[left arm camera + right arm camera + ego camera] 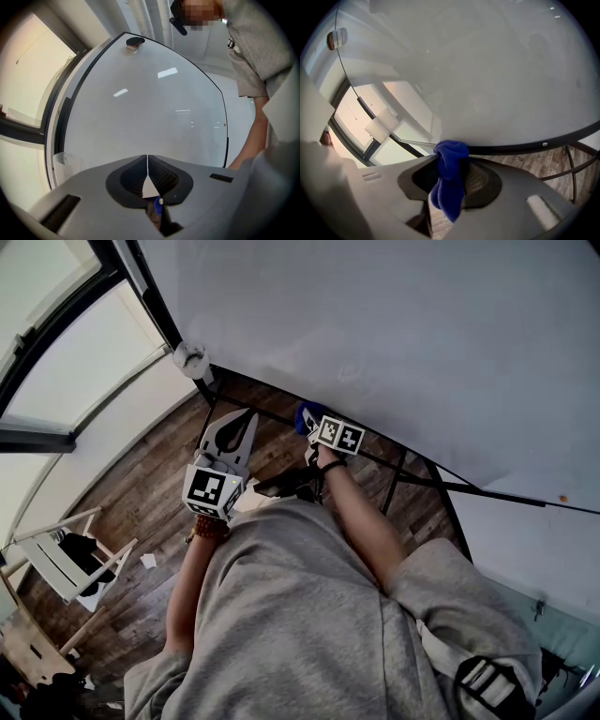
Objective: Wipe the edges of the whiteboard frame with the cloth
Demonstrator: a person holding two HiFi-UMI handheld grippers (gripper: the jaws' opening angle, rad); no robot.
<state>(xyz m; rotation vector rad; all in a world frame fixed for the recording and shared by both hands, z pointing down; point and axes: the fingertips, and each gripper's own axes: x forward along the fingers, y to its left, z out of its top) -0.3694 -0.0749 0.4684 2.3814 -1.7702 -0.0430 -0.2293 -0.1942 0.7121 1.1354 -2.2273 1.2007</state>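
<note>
A big whiteboard [394,334] with a thin black frame [487,491] fills the upper head view. My right gripper [309,423] is shut on a blue cloth [450,176], and the cloth [307,416] presses against the frame's bottom edge [511,147] near the lower left corner. My left gripper [234,432] hangs a little left of it, below the board, its jaws closed tip to tip with nothing between them. In the left gripper view the board [150,103] spreads ahead of the left gripper [147,161].
A board eraser [135,42] sits on the board's far edge. A white roll [192,360] is fixed at the frame's corner. The stand's black bars [412,479] cross below the board over wood flooring. A white wooden rack [70,559] stands at lower left, by the windows.
</note>
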